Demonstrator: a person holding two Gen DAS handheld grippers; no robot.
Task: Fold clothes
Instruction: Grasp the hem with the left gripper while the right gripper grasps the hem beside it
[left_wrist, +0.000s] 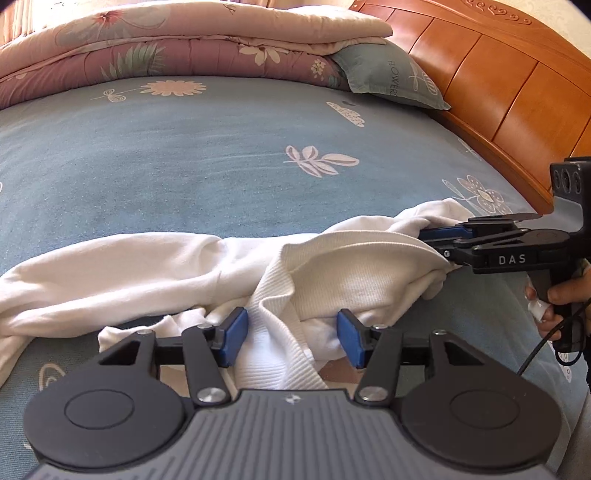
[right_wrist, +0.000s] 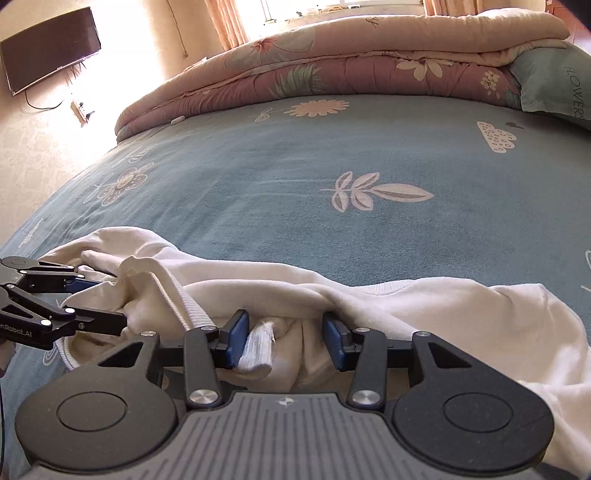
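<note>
Now | left gripper (left_wrist: 293, 332): half-open, clamping white sweatshirt (left_wrist: 147, 266) | right gripper (right_wrist: 286, 339): likewise gripping it

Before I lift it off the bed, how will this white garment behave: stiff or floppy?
Probably floppy: the white garment lies crumpled in soft folds on the blue bedsheet. Likely light, since bunched parts hold their puff without flattening. Loose ends, like the part trailing across the sheet, will likely sag and drag; the ribbed edge may offer better grip.
</note>
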